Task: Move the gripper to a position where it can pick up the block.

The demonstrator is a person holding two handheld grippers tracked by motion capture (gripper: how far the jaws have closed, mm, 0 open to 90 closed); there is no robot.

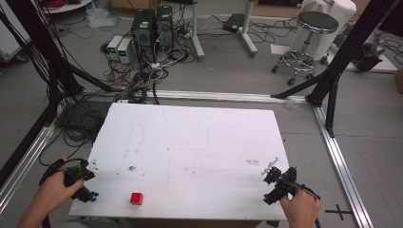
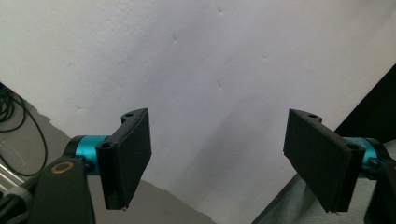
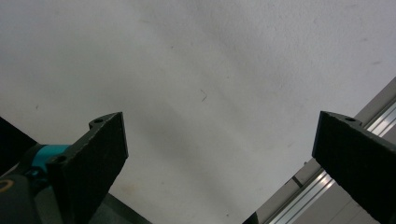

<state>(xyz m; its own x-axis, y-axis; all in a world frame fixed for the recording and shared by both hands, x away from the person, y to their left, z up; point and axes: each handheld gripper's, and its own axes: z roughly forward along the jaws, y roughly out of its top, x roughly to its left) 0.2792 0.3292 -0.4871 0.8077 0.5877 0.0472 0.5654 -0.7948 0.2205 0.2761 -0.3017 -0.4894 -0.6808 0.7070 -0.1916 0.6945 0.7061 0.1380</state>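
Sitting alone near the front edge of the white table (image 1: 190, 142), the red cube (image 1: 137, 198) was small, squarish and matte (too small to tell more). It lay closer to the left tongs (image 1: 92, 167), which hovered at the table's left front corner with jaws spread wide and empty. The right tongs (image 1: 270, 167), also released, waited well apart at the right edge. A good pick would likely bring the left tongs down squarely over the cube, jaws flanking two opposite faces before closing.
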